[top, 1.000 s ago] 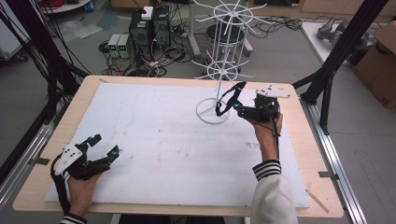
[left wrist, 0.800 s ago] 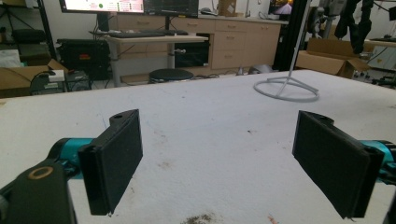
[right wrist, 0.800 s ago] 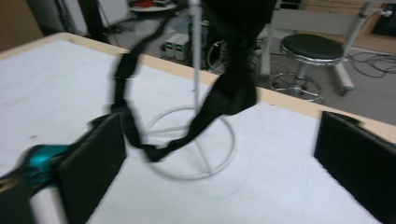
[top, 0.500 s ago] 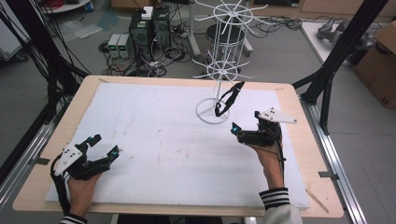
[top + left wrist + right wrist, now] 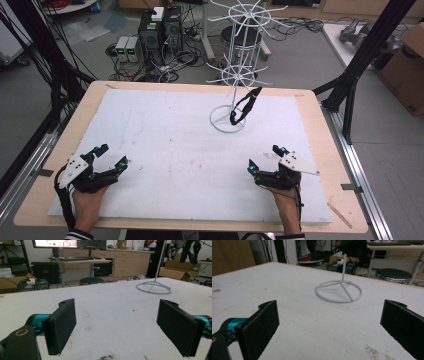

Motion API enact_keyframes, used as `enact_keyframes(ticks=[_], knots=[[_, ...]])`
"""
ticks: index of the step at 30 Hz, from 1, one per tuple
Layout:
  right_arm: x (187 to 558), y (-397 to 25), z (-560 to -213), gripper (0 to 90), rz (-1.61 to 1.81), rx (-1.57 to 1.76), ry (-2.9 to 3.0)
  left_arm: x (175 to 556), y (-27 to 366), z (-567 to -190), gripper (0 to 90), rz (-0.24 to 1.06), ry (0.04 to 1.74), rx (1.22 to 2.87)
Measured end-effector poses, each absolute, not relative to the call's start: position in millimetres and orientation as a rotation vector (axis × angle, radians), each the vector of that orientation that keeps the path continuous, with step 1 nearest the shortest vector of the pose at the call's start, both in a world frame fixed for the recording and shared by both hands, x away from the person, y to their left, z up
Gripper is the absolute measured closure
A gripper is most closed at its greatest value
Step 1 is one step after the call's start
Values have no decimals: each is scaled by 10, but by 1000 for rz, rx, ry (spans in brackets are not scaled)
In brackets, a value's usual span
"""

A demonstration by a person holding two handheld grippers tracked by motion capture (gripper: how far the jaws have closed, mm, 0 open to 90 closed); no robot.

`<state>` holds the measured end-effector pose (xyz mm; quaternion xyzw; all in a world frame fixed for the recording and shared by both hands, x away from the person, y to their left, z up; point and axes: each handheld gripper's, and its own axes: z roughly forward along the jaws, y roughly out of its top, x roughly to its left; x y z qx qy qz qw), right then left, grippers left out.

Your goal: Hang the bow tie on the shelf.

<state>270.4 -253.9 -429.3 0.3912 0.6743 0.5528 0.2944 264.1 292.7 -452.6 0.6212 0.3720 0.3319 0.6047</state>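
Observation:
A white wire rack (image 5: 234,75) with spoked tiers stands on its ring base (image 5: 227,121) at the far middle of the white mat. A black looped strap (image 5: 243,108) hangs from one of its lower arms. My right gripper (image 5: 265,158) rests open near the front right edge, well apart from the rack, with nothing between its pads (image 5: 260,326). My left gripper (image 5: 111,156) lies open at the front left, also empty, its pads (image 5: 61,325) wide apart. The rack's base ring (image 5: 339,291) lies ahead in the right gripper view, and the ring (image 5: 153,287) sits far right in the left gripper view.
The white mat (image 5: 165,145) covers a wooden table (image 5: 327,150). Black frame posts (image 5: 360,65) rise at the table's right, cables and computer boxes (image 5: 160,30) stand on the floor behind, and a cardboard box (image 5: 405,60) is at far right.
My right gripper has let go of the black strap, which now hangs on the rack, and has drawn back toward the front right edge. The left gripper has stayed put.

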Motion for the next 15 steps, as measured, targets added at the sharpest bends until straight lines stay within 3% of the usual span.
enact_keyframes(ticks=[15], knots=[[2626,-2566,-4496,10,1465,1029,1711,2636,2930,-4527,163,771,857,1434]])
